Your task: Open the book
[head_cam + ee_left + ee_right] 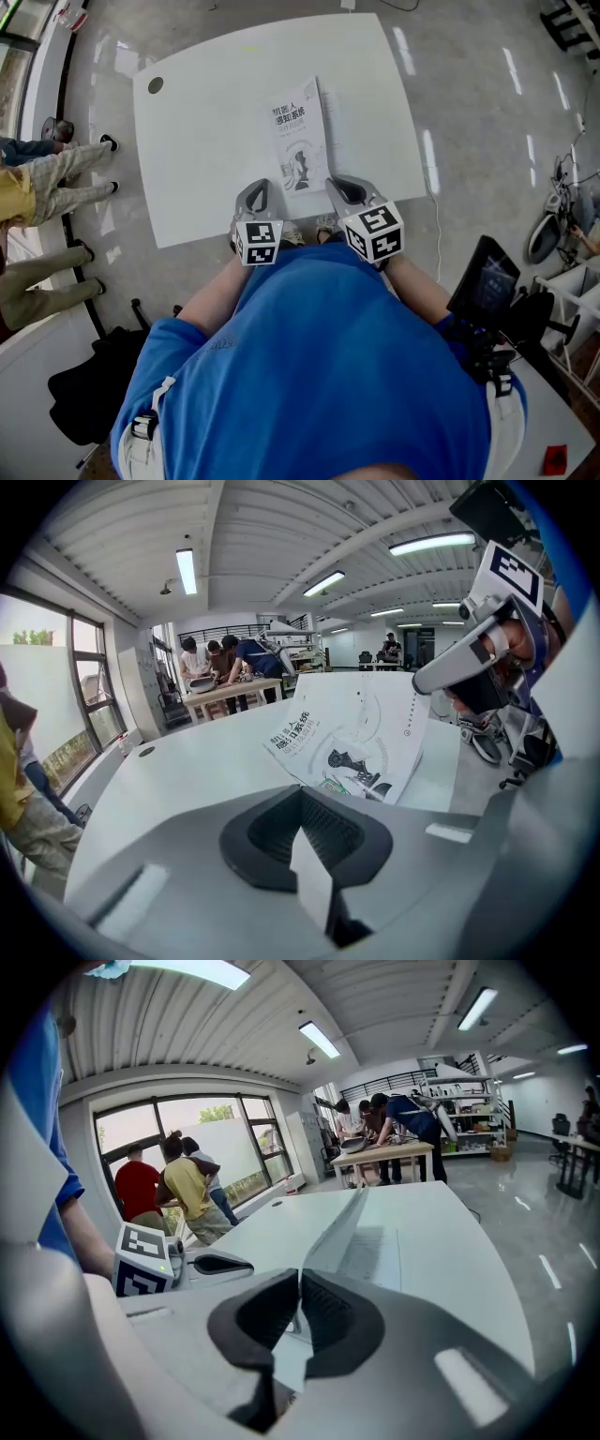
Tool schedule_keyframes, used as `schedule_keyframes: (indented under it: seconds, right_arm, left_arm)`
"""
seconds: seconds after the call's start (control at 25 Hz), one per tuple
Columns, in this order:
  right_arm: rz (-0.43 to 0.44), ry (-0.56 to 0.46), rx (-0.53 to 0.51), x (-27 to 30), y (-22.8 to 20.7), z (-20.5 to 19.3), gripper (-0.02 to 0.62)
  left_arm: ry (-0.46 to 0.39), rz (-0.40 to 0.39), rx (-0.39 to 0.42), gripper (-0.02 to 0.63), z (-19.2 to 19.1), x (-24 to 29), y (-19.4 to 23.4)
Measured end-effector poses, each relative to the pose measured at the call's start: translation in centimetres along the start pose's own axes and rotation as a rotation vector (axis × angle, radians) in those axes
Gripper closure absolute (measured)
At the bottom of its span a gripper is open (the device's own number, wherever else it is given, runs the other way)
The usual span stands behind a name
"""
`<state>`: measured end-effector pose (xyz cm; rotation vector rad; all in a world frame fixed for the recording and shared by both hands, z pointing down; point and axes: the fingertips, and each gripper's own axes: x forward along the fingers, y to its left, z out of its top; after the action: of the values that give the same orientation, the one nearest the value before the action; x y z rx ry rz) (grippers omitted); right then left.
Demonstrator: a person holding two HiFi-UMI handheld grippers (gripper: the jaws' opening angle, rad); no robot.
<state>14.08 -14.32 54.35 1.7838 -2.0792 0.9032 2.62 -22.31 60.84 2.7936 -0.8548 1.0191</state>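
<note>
Book [298, 131], lying lengthwise ahead, spine leftward: right gripper [336, 184] is clamping its fingers on the cover's [339, 1222] near free corner; left gripper [256, 186] is hovering alongside, fingers together.

Both forearms reach forward from the torso, side by side. Left gripper [255, 187]: points forward and down, jaws together at the tips. Right gripper [337, 185]: near the left one, apart from it, on a similar downward slant, its marker cube canted. Its jaws are pinched on the thin edge of the book cover [342, 1227].
</note>
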Motion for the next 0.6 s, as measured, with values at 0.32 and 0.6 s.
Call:
schedule_keyframes:
  seconds: [0.32,0.6]
  right_arm:
    - [0.073,-0.029,-0.084,0.7,3.1,2.1,0.580]
    - [0.156,-0.038,-0.169,1.7,6.7,3.8,0.580]
  left_arm:
    - [-0.029,0.070,-0.047,0.606,-0.1,-2.2,1.7]
    - [-0.038,0.146,-0.098,0.606,-0.6,-4.6,3.7]
